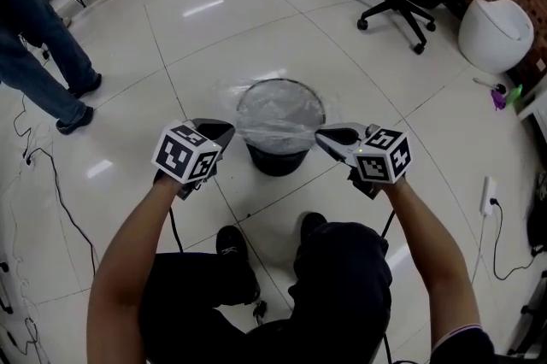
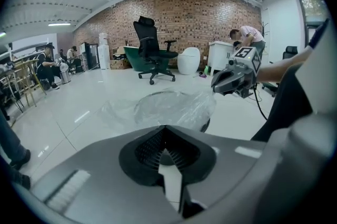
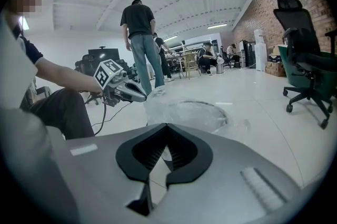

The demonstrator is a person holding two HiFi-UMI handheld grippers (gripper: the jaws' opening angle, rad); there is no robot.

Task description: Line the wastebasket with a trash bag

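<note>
At nine o'clock of the wastebasket [image 1: 278, 159], your left gripper [image 1: 226, 130] has its jaws pressed together on the rim of the clear trash bag [image 1: 280, 110]. The bag lies stretched across the basket's mouth, in the middle of the white floor [image 1: 214, 38]. At three o'clock, your right gripper [image 1: 320, 136] pinches the opposite rim, jaws likewise closed.

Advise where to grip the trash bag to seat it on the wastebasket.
Probably pinch the trash bag by the loose film flaring outside the wastebasket rim, from opposite sides, roughly level: it's slack there, stretched over the opening.
</note>
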